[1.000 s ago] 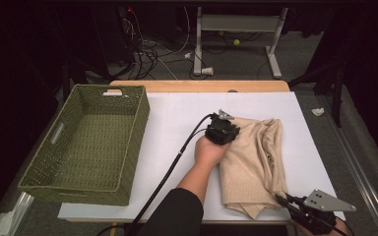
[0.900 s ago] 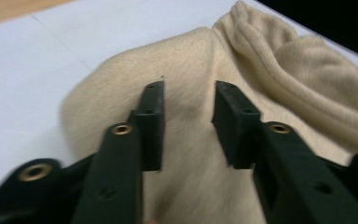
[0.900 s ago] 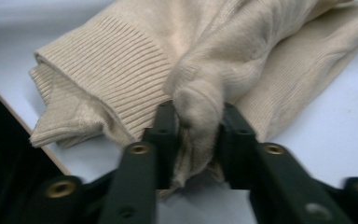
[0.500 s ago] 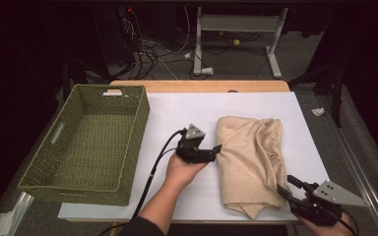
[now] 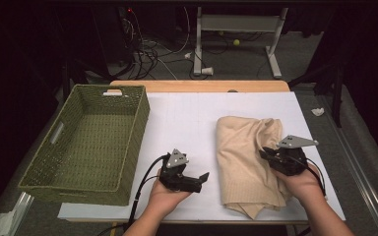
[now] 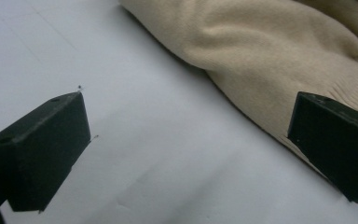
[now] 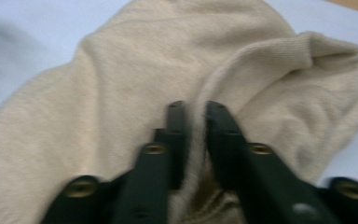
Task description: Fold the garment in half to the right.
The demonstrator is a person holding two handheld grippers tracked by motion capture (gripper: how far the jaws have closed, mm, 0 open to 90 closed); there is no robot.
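Sweater (image 5: 248, 157) lies folded on white table (image 5: 187, 118), long axis front-to-back. R gripper (image 5: 270, 156), jaws just closing, is clamped on a fold at its right side; L gripper (image 5: 197, 181), jaws just opened wide w/ nothing between, sits just left of its edge.

High view: fixed above the person's side of the bench (image 5: 187, 113), facing forward and down, far enough to take in the whole top and the floor behind. Left tool view: rides on the left tool (image 5: 197, 181), close over the bench surface, facing the near edge of the beige cloth (image 6: 279, 51). Right tool view: rides on the right tool (image 5: 265, 153), very near, looking along its jaws onto the same cloth. All three views share the cloth.
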